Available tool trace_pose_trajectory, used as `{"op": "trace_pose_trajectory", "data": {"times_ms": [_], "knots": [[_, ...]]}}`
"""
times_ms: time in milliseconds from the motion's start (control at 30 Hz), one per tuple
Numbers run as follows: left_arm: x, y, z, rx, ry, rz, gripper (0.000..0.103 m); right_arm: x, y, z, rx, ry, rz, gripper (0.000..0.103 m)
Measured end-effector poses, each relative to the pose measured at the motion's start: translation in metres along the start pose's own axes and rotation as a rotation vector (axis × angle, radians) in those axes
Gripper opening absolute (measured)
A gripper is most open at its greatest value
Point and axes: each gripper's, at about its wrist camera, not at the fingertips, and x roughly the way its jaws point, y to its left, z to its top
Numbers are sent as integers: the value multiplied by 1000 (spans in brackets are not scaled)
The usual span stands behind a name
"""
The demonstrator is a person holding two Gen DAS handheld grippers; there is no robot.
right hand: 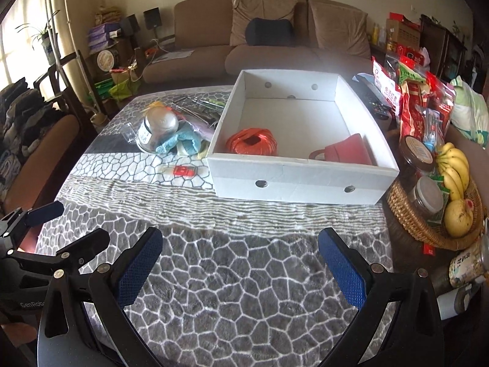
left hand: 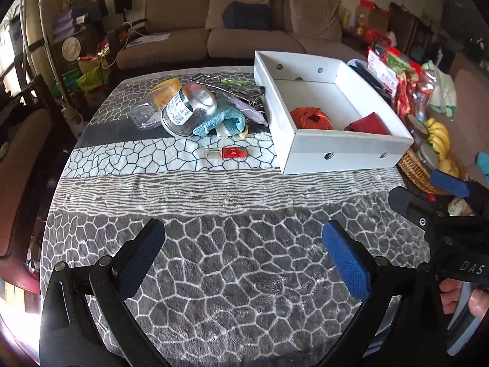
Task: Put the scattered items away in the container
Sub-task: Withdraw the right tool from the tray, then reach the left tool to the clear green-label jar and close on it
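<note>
A white cardboard box (left hand: 345, 153) (right hand: 293, 188) stands on the patterned table cover. It holds an orange ribbon coil (left hand: 310, 118) (right hand: 252, 141) and a red pouch (left hand: 368, 124) (right hand: 345, 150). Left of the box lie a steel bowl (left hand: 188, 108) (right hand: 157, 131), a blue cloth (left hand: 221, 121) (right hand: 180, 142), a clear plastic piece (left hand: 143, 117), metal tools (left hand: 232, 87) (right hand: 198, 107) and a small red bottle (left hand: 227, 153) (right hand: 183, 171). My left gripper (left hand: 243, 255) is open and empty above the near table. My right gripper (right hand: 240, 264) is open and empty beside it.
A wicker basket (right hand: 412, 217) with bananas (right hand: 454, 165) and jars stands right of the box, with snack bags (right hand: 412, 98) behind. A sofa (right hand: 275, 39) is beyond the table. A chair (right hand: 36, 153) is at the left.
</note>
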Motion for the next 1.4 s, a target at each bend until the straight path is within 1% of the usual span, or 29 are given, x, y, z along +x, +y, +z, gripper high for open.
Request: {"op": "trace_pose_trajectory", "data": {"times_ms": [167, 300, 367, 433, 600, 700, 800, 900, 967, 1033, 1067, 1167, 1233, 1300, 1400], "knots": [[5, 23, -10, -48, -23, 5, 103, 7, 15, -5, 4, -5, 23, 103], [11, 56, -16, -118, -75, -17, 103, 20, 28, -9, -1, -15, 60, 103], [16, 73, -15, -142, -94, -2, 103, 30, 35, -10, -7, -21, 92, 103], [24, 88, -12, -172, -94, 6, 103, 40, 40, -10, -18, -21, 95, 103], [47, 125, -3, -288, -95, -41, 103, 62, 43, -8, 19, -56, 163, 103], [66, 143, 4, -347, -81, -76, 103, 76, 46, -7, 11, -64, 178, 103], [85, 153, 11, -387, -77, -106, 103, 89, 52, -8, -21, -80, 171, 103], [106, 157, 25, -391, -64, -125, 103, 96, 62, -8, -102, -110, 152, 103], [119, 158, 37, -390, -58, -135, 103, 100, 70, -8, -155, -112, 156, 103], [131, 159, 51, -402, -61, -162, 103, 102, 77, -10, -186, -111, 170, 103], [138, 160, 59, -413, -63, -178, 103, 103, 79, -12, -193, -104, 182, 103], [160, 162, 83, -432, -66, -191, 103, 105, 85, -15, -202, -67, 216, 103], [175, 161, 97, -431, -72, -175, 103, 106, 87, -15, -203, -52, 235, 103], [191, 160, 110, -444, -50, -178, 103, 109, 86, -15, -203, -37, 254, 103], [212, 160, 121, -494, -29, -219, 103, 113, 78, -13, -168, -8, 281, 103]]}}
